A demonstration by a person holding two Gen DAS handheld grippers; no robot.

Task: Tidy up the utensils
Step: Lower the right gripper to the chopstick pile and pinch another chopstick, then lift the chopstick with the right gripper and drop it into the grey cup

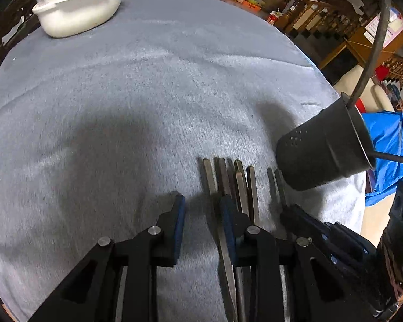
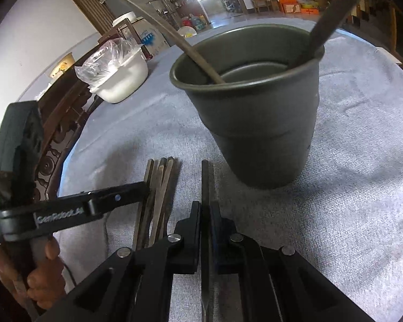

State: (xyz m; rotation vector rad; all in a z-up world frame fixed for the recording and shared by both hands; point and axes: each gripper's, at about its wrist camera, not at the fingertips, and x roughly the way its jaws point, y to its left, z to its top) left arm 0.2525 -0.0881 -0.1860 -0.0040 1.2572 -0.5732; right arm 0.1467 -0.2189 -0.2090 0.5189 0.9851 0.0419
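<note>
A dark cup (image 2: pixel 255 112) stands on the grey cloth (image 2: pixel 349 161) with two utensils (image 2: pixel 147 16) leaning in it. It also shows in the left wrist view (image 1: pixel 325 150). Several flat metal utensil handles (image 1: pixel 228 177) lie side by side on the cloth; they also show in the right wrist view (image 2: pixel 158 187). My right gripper (image 2: pixel 205 209) is shut on one utensil (image 2: pixel 204 179), just in front of the cup. My left gripper (image 1: pixel 202 206) is open over the cloth, its right finger (image 1: pixel 228 214) resting on the pile of handles.
A white tub (image 1: pixel 78 10) with a plastic bag in it stands at the far left of the table; it shows in the right wrist view too (image 2: pixel 121 80). A blue cloth (image 1: pixel 387 145) hangs beyond the table's right edge. Furniture surrounds the table.
</note>
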